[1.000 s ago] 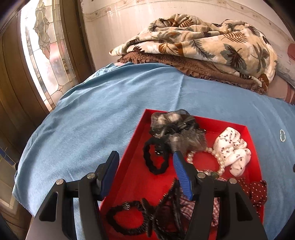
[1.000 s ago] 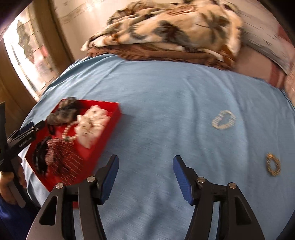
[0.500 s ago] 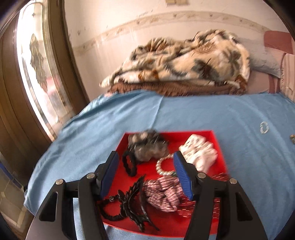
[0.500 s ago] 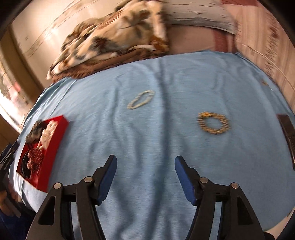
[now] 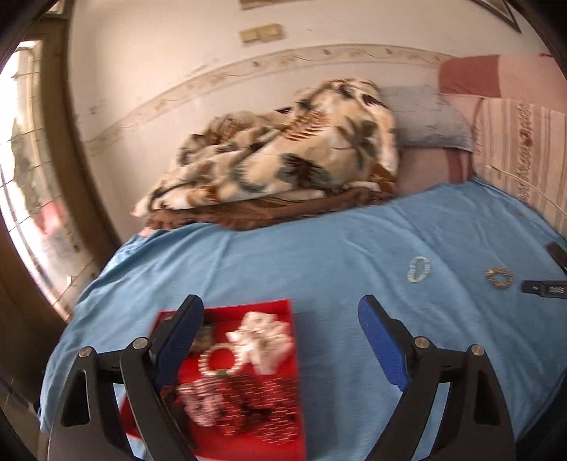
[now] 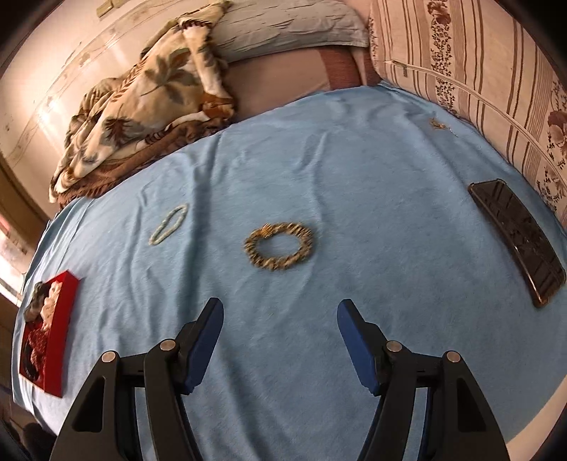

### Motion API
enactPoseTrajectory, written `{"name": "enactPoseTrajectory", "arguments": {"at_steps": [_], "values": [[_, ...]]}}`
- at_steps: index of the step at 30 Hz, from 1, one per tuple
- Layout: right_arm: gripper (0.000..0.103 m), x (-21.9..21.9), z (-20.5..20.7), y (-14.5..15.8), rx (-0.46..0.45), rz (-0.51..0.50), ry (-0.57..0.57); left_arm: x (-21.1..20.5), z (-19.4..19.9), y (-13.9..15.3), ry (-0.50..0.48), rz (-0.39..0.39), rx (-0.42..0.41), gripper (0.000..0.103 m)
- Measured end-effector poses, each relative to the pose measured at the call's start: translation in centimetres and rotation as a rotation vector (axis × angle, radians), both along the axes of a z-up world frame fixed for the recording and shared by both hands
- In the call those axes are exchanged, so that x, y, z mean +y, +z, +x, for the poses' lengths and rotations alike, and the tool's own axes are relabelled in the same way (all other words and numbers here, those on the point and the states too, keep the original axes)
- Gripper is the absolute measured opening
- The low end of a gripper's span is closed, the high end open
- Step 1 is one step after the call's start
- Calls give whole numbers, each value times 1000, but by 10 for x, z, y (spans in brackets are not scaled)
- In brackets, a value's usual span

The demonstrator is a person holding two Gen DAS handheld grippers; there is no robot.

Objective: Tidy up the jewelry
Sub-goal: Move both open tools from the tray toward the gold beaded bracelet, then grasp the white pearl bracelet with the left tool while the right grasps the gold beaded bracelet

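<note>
Jewelry spread on a blue-sheeted bed in a bedroom

The bed (image 6: pixel 319 170) wears a light blue sheet; a leaf-print blanket (image 6: pixel 141 106) and grey pillow (image 6: pixel 283 25) lie at its far edge against a pale wall, a striped floral cushion (image 6: pixel 478 71) along its right edge. A red tray (image 5: pixel 283 354) of hair ties and a bead bracelet sits at the near left corner. A gold bracelet (image 6: pixel 279 245) and a pale bead bracelet (image 6: pixel 168 224) lie mid-bed, apart. The left tool (image 5: pixel 280 340) has just been widening, nothing between; the right tool (image 6: pixel 280 340) stands apart, empty.

Bedroom: bed (image 6: pixel 319 170), pillow (image 6: pixel 283 25), blanket (image 5: pixel 283 152).
</note>
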State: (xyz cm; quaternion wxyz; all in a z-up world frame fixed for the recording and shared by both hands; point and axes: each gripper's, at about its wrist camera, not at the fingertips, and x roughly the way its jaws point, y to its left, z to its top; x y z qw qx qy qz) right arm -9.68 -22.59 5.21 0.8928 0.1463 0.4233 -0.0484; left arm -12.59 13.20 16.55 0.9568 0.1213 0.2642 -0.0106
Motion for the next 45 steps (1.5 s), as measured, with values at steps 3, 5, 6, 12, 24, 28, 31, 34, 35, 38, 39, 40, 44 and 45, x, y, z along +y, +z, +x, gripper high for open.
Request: {"name": "enactPoseTrajectory", "arguments": {"at_steps": [3, 5, 6, 12, 24, 28, 31, 34, 35, 38, 39, 40, 44, 45], "values": [[71, -5, 15, -2, -10, -25, 3, -28, 11, -3, -31, 22, 15, 88], [66, -7, 22, -5, -18, -34, 4, -43, 19, -7, -53, 27, 30, 88], [60, -9, 26, -6, -22, -27, 9, -53, 27, -10, -69, 23, 47, 88], [47, -15, 36, -21, -15, 31, 33, -92, 77, -38, -114, -24, 180, 88], [44, -15, 58, -28, 1, 24, 74, -150, 177, -100, -148, -60, 383, 52], [44, -15, 60, -28, 0, 17, 81, -159, 195, -119, -157, -61, 423, 51], [43, -14, 60, -29, 1, 7, 83, -165, 208, -132, -166, -59, 444, 51], [43, -12, 62, -30, 3, -10, 91, -168, 216, -144, -179, -79, 471, 51], [43, -10, 63, -30, 4, -18, 96, -169, 218, -146, -184, -82, 475, 51], [43, -8, 64, -31, 7, -43, 103, -171, 221, -156, -196, -86, 487, 51], [43, -8, 64, -31, 7, -48, 104, -171, 222, -159, -198, -85, 490, 51], [43, -7, 64, -32, 8, -52, 106, -171, 223, -159, -200, -86, 483, 51], [43, -7, 65, -32, 10, -56, 106, -172, 226, -159, -207, -87, 472, 51], [43, -7, 65, -33, 11, -58, 106, -172, 226, -160, -206, -88, 469, 51]]}}
